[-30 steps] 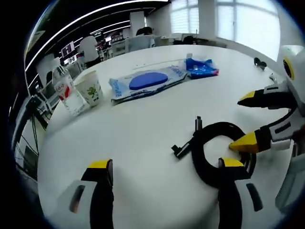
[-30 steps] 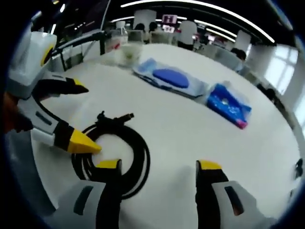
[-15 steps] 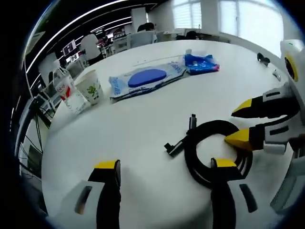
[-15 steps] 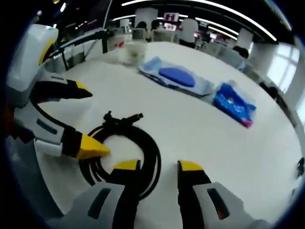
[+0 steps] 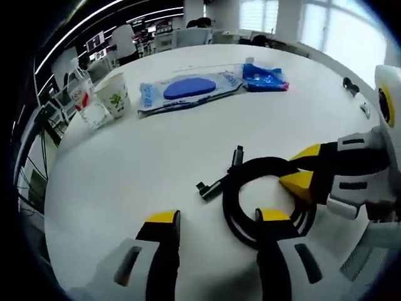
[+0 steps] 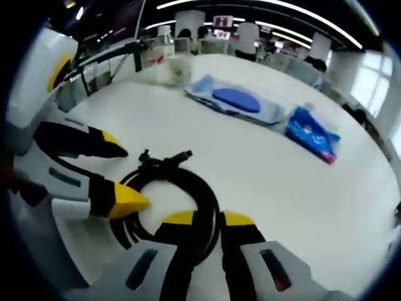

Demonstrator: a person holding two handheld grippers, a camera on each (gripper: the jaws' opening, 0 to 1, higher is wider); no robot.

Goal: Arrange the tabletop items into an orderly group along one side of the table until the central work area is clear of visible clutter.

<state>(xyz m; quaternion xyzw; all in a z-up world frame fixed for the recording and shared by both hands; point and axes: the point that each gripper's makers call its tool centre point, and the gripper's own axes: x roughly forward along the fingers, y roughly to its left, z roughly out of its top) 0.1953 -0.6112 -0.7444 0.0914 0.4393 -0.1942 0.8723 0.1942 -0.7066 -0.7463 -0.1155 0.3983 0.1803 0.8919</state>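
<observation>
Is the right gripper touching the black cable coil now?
Touching. The right gripper view shows the right gripper nearly closed, with the black cable coil strands pinched between its yellow tips.

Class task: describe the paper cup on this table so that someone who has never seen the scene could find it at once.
Start at the round white table and go to its far edge, away from the coiled black cable. There, beside the long blue wipes pack, stands the paper cup, next to a clear bottle with a red label. It is the upright white cup with a green leaf print.
</observation>
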